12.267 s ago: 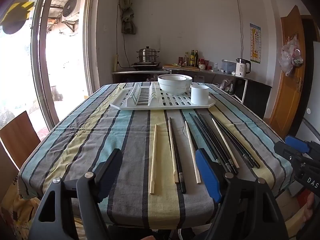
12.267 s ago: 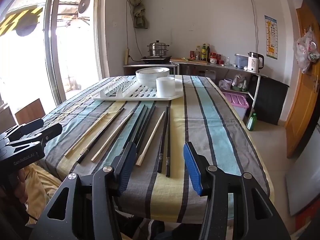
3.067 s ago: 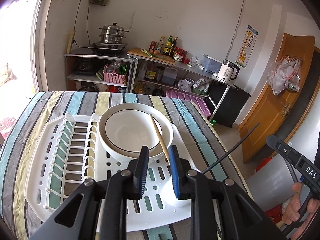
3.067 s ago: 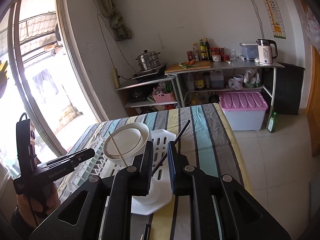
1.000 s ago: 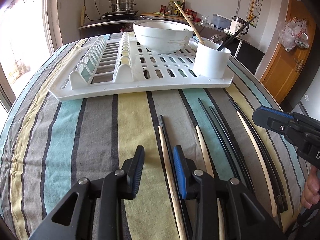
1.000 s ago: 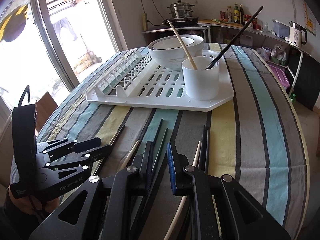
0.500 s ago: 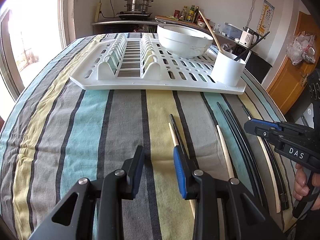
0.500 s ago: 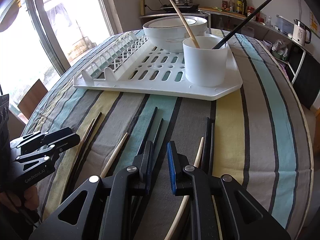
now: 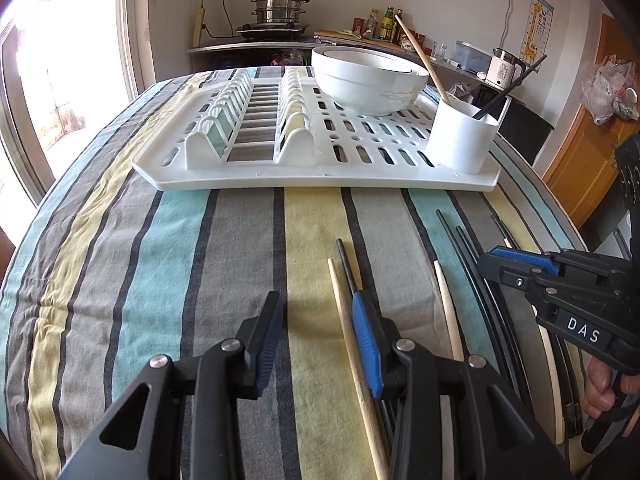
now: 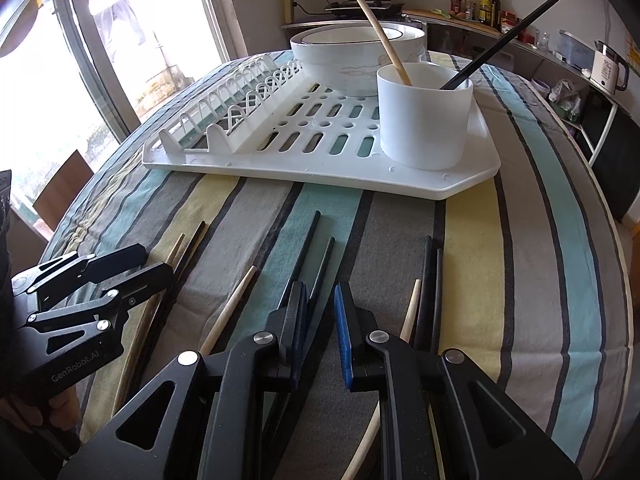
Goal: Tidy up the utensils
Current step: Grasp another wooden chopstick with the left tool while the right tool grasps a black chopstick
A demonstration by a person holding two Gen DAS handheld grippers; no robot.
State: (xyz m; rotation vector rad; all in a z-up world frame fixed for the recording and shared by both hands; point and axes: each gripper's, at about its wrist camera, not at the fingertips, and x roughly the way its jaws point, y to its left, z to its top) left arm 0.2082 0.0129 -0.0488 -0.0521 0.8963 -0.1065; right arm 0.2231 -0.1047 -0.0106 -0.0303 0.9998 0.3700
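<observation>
A white cup [image 9: 462,140] [image 10: 424,114] stands on the white drying rack [image 9: 256,178] [image 10: 460,184] and holds one wooden chopstick [image 10: 376,28] and one black chopstick [image 10: 508,36]. Several wooden and black chopsticks [image 9: 348,328] [image 10: 316,240] lie side by side on the striped tablecloth in front of the rack. My left gripper [image 9: 316,320] is open and empty, low over the cloth just left of the leftmost wooden chopstick. My right gripper [image 10: 320,300] is narrowly open and empty, low over the black chopsticks; it also shows in the left wrist view [image 9: 504,264].
Stacked white bowls [image 9: 368,76] [image 10: 352,56] sit on the rack behind the cup. The rack's plate slots [image 9: 240,120] are on its left side. The table edge curves away at right, with a counter holding a pot [image 9: 280,8], bottles and a kettle behind.
Both grippers have moved lower and closer to the chopsticks on the cloth. The left gripper's jaws have opened wider. The chopsticks in the cup have not moved.
</observation>
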